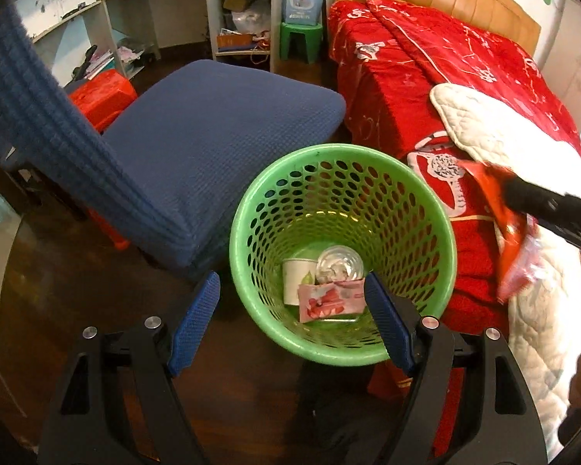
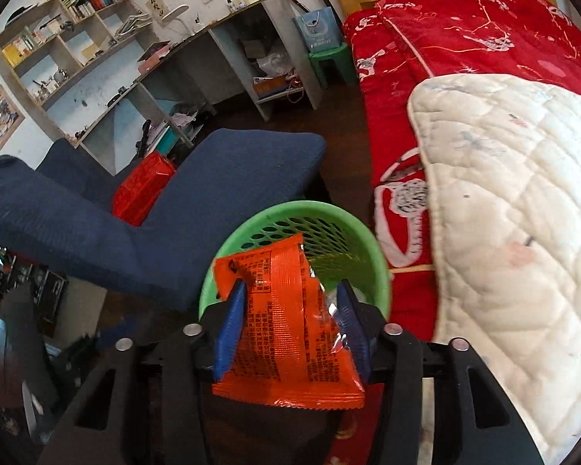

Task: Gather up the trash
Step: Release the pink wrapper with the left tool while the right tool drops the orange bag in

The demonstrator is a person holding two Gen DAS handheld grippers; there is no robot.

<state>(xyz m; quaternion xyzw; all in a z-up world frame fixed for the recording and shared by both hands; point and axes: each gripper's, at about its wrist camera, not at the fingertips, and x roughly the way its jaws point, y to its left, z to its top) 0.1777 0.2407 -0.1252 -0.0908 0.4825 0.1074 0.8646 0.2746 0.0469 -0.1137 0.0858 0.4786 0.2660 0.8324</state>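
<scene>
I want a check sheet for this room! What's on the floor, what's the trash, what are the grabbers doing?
Surface: dark wood floor.
Job's things: green basket on the floor between the blue chair and the bed; inside it a white cup, a clear plastic lid and a pink wrapper. An orange snack wrapper is still outside it.
Clutter: red box behind the chair; messy shelves.
Grippers: left hand-held gripper open, empty, above the basket; right hand-held gripper has the orange snack wrapper between its fingers, over the basket's rim.
Cables: nothing seen.
Surroundings: white quilt on the red bedcover, green stool.
</scene>
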